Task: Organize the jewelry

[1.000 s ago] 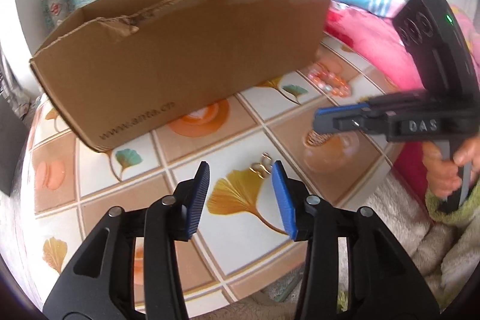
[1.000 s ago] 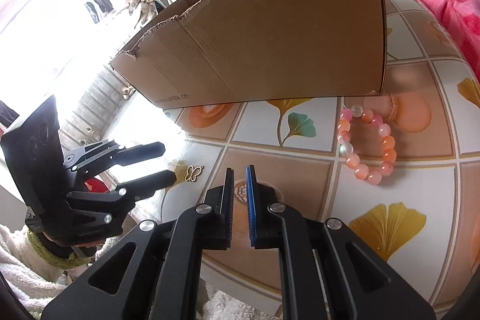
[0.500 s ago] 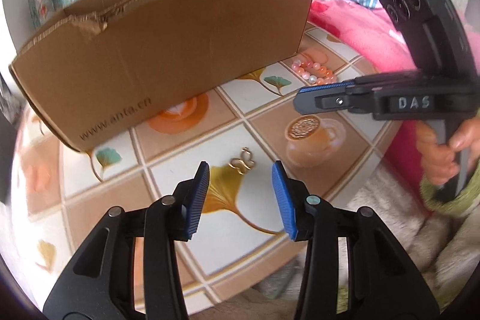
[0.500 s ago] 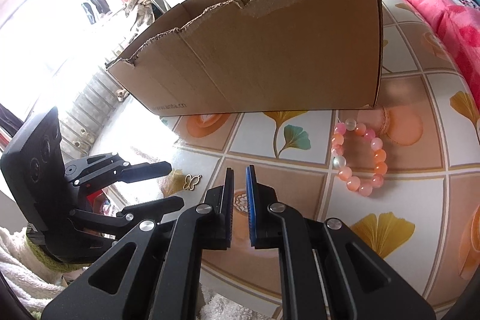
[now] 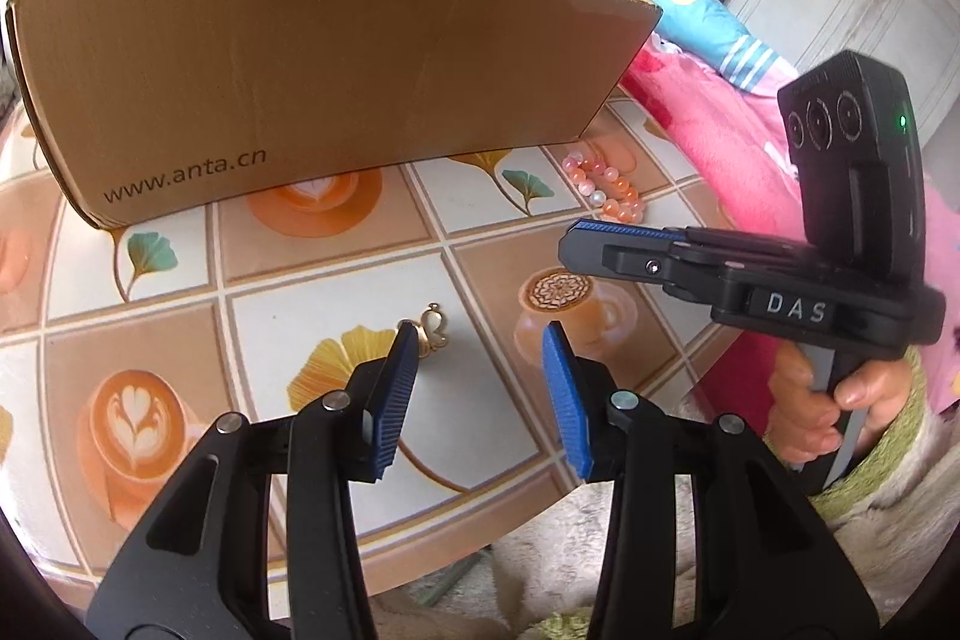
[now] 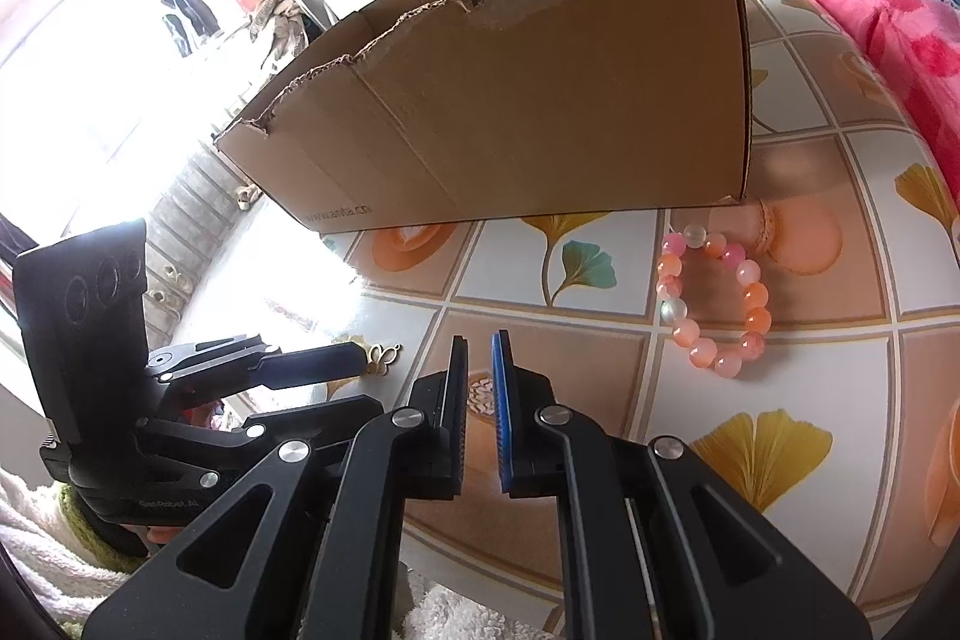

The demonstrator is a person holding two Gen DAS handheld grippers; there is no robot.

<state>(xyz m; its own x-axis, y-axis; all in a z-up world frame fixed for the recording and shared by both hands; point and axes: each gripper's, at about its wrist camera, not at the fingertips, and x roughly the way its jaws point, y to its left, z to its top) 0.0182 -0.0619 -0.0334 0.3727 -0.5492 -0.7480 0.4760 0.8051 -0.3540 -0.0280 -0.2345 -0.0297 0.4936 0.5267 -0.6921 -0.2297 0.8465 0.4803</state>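
The left tool (image 5: 477,340) hovers with its blue-padded jaws apart and nothing between them, its left pad just beside a small gold butterfly-shaped charm (image 5: 433,328) lying on the counter (image 5: 336,274), which is covered in a tile-patterned cloth with coffee cups and ginkgo leaves. The right tool (image 6: 478,370) has its jaws nearly together, empty. Farther out, a pink and orange beaded bracelet (image 6: 714,298) lies near the corner of a torn brown cardboard box (image 5: 324,58).
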